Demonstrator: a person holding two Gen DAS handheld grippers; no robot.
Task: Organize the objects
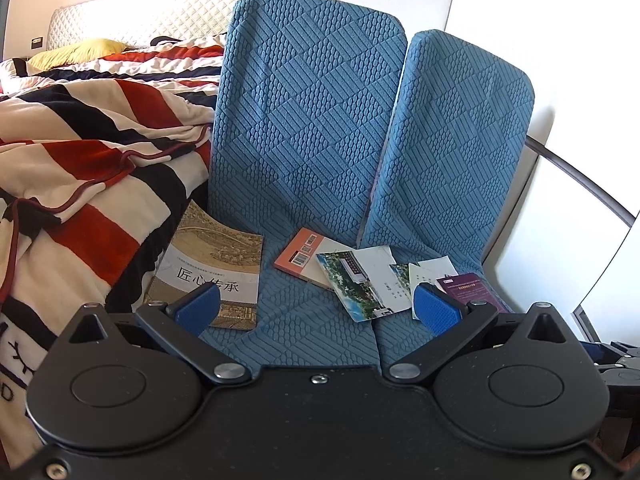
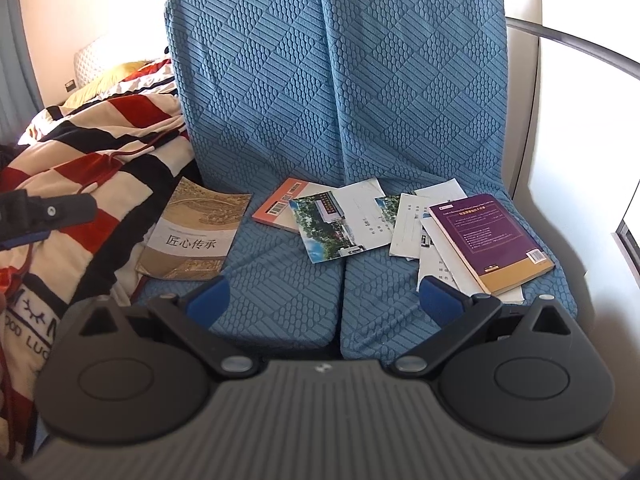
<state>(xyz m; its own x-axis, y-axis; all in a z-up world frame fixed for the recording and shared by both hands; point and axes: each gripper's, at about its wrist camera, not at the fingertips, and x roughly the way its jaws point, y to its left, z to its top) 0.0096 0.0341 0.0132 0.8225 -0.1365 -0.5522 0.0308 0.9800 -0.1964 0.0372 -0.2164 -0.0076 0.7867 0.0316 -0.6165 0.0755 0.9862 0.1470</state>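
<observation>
Books and papers lie scattered on a blue two-seat sofa (image 2: 280, 280). A tan book with Chinese title (image 2: 192, 232) (image 1: 212, 268) rests at the left. An orange book (image 2: 280, 202) (image 1: 300, 252) lies under a photo booklet (image 2: 332, 220) (image 1: 360, 280). White sheets (image 2: 416, 224) (image 1: 430, 270) sit beneath a purple book (image 2: 488, 240) (image 1: 468, 286) on the right seat. My left gripper (image 1: 316, 312) hangs open above the seat front, holding nothing. My right gripper (image 2: 324, 296) is open too, empty, near the purple book's corner. The left gripper's side (image 2: 40, 212) shows at the right view's left edge.
A striped red, black and cream blanket (image 1: 80, 184) (image 2: 92, 152) is heaped on a bed left of the sofa, touching the tan book. A yellow pillow (image 1: 76, 52) and quilted headboard (image 1: 160, 16) lie behind. White wall (image 2: 580, 200) and a dark rail (image 1: 580, 184) border the right.
</observation>
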